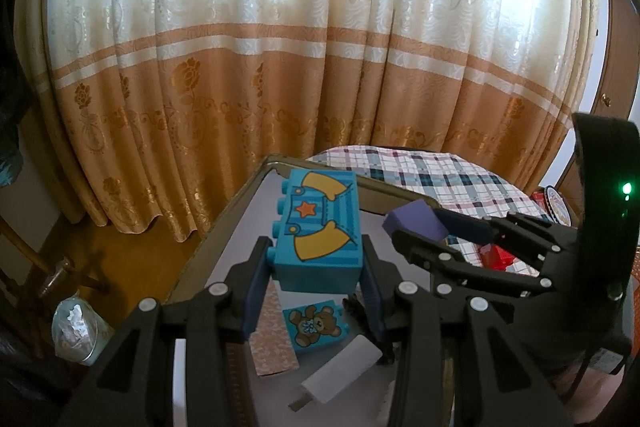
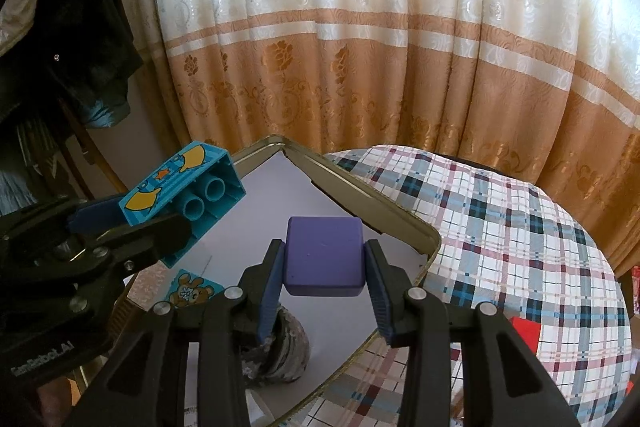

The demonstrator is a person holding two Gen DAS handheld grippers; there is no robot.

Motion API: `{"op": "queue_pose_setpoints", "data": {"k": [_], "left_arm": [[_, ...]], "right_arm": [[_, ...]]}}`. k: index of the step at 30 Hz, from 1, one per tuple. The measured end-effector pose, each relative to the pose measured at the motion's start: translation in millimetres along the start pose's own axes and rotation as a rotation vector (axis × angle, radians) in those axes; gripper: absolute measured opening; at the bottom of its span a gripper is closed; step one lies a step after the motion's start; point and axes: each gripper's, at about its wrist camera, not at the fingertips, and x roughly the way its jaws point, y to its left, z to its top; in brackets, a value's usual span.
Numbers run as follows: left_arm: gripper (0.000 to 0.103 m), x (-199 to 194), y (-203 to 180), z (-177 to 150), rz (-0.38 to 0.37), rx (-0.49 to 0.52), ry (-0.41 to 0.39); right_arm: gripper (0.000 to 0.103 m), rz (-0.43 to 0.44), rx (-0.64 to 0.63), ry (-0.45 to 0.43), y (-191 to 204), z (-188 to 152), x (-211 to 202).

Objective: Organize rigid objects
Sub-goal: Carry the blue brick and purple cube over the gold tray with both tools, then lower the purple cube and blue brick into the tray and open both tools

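My left gripper (image 1: 316, 263) is shut on a large teal toy brick (image 1: 320, 227) with a yellow and star picture, held above a shallow metal tray (image 1: 240, 203); the brick also shows in the right wrist view (image 2: 184, 195). My right gripper (image 2: 324, 267) is shut on a purple block (image 2: 324, 259), held above the same tray (image 2: 400, 227); the block also shows in the left wrist view (image 1: 416, 223). A small teal brick with a bear picture (image 1: 316, 327) lies in the tray below; it also shows in the right wrist view (image 2: 192, 291).
The tray also holds a white block (image 1: 340, 371), a patterned pink piece (image 1: 272, 343) and a grey patterned object (image 2: 280, 351). The round table has a plaid cloth (image 2: 500, 247). Red items (image 1: 496, 255) lie on it. A curtain (image 1: 304, 67) hangs behind. A jar (image 1: 76, 331) stands on the floor.
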Motion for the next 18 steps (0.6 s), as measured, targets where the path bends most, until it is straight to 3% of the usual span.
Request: {"op": "queue_pose_setpoints", "data": {"k": [18], "left_arm": [[0.041, 10, 7, 4, 0.008, 0.001, 0.019]], "right_arm": [[0.043, 0.0, -0.024, 0.016, 2, 8, 10]]}}
